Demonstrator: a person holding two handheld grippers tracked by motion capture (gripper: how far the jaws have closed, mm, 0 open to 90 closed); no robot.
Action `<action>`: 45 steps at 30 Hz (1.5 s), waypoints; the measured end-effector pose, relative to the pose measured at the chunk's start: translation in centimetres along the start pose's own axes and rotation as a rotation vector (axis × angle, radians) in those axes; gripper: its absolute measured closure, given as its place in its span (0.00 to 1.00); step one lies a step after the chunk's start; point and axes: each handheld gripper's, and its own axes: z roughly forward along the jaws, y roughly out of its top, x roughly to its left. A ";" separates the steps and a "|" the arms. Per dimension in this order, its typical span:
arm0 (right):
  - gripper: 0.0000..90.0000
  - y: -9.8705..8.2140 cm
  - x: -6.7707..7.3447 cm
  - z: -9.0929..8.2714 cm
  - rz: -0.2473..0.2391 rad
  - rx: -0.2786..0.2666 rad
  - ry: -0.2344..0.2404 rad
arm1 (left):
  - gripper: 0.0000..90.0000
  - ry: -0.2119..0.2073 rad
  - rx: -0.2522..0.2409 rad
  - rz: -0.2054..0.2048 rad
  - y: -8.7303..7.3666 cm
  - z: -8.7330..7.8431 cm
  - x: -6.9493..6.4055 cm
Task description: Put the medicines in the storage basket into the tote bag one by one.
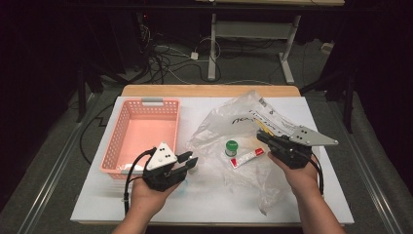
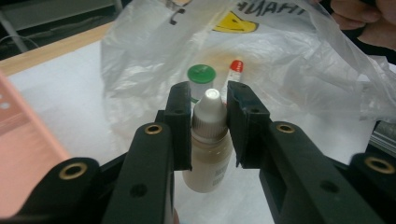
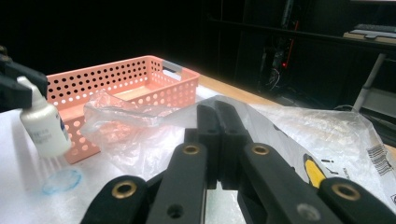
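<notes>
Honestly, I can read very little: the clear plastic bag (image 1: 243, 131) carries black lettering, a yellow mark and a barcode label, none of it legible to me, and the print on the small white dropper bottle (image 2: 208, 144) is blurred. My left gripper (image 1: 187, 161) has its jaws clamped on that bottle's neck, holding it upright just beside the pink basket (image 1: 141, 134), forearm coming in low. My right gripper (image 1: 265, 137), on the far side of the bag from the basket, is pinched tight on the bag's film, wrist raised. A green-capped jar (image 1: 231, 147) and a red-capped tube (image 1: 247, 157) lie inside the bag.
</notes>
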 end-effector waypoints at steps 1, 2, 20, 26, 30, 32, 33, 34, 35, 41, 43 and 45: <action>1.00 0.0 0.0 0.0 -0.001 0.001 0.000 | 0.78 -0.006 0.004 0.005 0.1 0.5 -0.2; 1.00 0.0 0.1 0.0 0.000 0.001 0.000 | 0.78 -0.011 0.009 0.013 0.1 1.0 -0.4; 1.00 0.0 0.0 0.0 -0.001 -0.002 0.002 | 0.78 -0.089 -0.002 0.083 2.6 11.0 -3.6; 1.00 0.1 0.0 -0.1 -0.001 -0.007 0.000 | 0.78 -0.102 -0.011 0.084 3.2 13.4 -4.1; 1.00 0.1 -0.1 0.0 0.000 -0.009 0.002 | 0.78 -0.108 -0.012 0.079 3.4 15.1 -4.5; 1.00 0.1 -0.1 0.0 0.005 -0.007 -0.001 | 0.78 -0.110 -0.012 0.086 3.5 15.8 -4.8; 1.00 0.1 -0.2 0.0 0.007 -0.007 -0.002 | 0.78 -0.110 -0.011 0.090 3.5 16.2 -4.9; 1.00 0.1 -0.2 0.0 0.008 -0.008 -0.003 | 0.78 -0.110 -0.011 0.092 3.6 16.5 -5.1; 1.00 0.1 -0.2 -0.1 0.008 -0.009 -0.003 | 0.78 -0.110 -0.015 0.095 3.6 16.8 -5.2; 1.00 0.3 -0.4 -0.3 0.013 -0.019 -0.008 | 0.78 -0.114 -0.003 0.104 3.7 18.8 -5.7; 1.00 0.3 -0.5 -0.4 0.016 -0.020 -0.009 | 0.78 -0.116 0.002 0.102 3.7 19.4 -5.7; 1.00 0.2 -0.5 -0.3 0.016 -0.019 -0.007 | 0.78 -0.119 0.003 0.100 3.8 19.9 -5.7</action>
